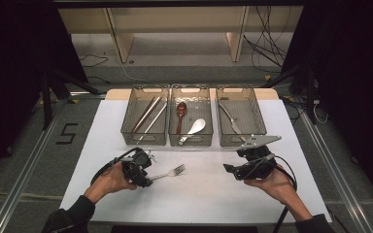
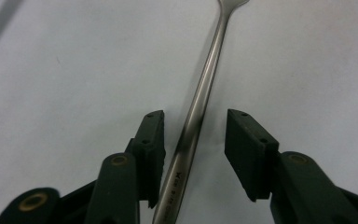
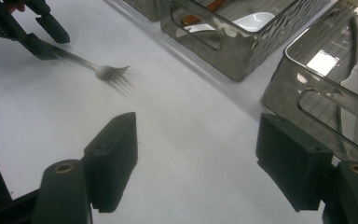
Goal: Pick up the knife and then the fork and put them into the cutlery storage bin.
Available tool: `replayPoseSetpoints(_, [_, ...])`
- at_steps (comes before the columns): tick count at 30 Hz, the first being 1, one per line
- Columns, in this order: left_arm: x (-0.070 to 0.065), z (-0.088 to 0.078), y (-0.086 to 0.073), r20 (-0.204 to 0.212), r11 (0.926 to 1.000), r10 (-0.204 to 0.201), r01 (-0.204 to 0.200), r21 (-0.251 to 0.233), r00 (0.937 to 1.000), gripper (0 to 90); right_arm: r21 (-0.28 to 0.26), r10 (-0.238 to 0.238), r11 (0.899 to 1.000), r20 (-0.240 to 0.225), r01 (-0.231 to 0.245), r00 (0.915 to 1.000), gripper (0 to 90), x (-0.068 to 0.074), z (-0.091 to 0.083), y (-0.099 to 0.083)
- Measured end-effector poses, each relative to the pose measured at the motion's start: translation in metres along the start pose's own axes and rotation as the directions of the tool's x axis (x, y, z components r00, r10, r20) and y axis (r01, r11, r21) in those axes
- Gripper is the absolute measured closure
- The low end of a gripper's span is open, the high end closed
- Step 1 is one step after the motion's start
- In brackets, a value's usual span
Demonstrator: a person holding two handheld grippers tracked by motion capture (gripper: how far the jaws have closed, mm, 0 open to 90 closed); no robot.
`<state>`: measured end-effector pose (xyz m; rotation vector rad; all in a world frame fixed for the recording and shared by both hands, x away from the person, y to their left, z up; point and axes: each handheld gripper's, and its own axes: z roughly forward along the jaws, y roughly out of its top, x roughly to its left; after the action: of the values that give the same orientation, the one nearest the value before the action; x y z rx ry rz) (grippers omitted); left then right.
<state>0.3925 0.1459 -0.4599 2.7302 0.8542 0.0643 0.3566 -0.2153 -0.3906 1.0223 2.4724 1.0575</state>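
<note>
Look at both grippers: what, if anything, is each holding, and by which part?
Nothing is gripped yet. The left gripper has its jaws either side of the fork handle, pads not pressing. The right gripper is open.

This looks like a lab set up for recording: black curtains (image 1: 9, 73) hang on both sides, loose cables (image 1: 267, 46) trail over the floor, metal rails (image 1: 24, 165) run alongside the white surface (image 1: 199, 194), and a taped number (a 5) (image 1: 67, 133) marks the floor.
</note>
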Motion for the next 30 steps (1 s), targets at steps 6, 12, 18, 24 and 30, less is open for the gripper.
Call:
replayPoseSetpoints(6, [0.002, 0.003, 0.006, 0.017, 0.9995, 0.020, -0.021, 0.026, 0.9997, 65.5, 0.001, -0.007, 1.000, -0.009, 0.007, 0.9999, 30.2, 0.001, 0.001, 0.000])
replayPoseSetpoints(12, [0.002, 0.004, 0.009, 0.013, 0.9984, 0.039, -0.040, 0.040, 0.9991, 70.3, 0.004, -0.006, 1.000, -0.013, 0.006, 0.9999, 30.2, 0.002, 0.001, -0.001])
replayPoseSetpoints(18, [0.002, 0.004, 0.012, 0.004, 0.9949, 0.073, -0.073, 0.070, 0.9973, 73.4, 0.004, -0.009, 1.000, -0.014, 0.009, 0.9999, 30.2, 0.002, 0.001, 0.000])
replayPoseSetpoints(24, [-0.001, 0.006, 0.014, 0.003, 0.9935, 0.091, -0.091, 0.069, 0.9959, 75.9, 0.008, -0.016, 1.000, -0.017, 0.016, 0.9997, 30.3, 0.002, 0.001, -0.001])
replayPoseSetpoints(30, [-0.001, 0.005, 0.014, 0.001, 0.9879, 0.132, -0.132, 0.082, 0.9913, 77.0, 0.004, -0.013, 1.000, -0.013, 0.013, 0.9998, 30.3, 0.002, 0.001, 0.000])
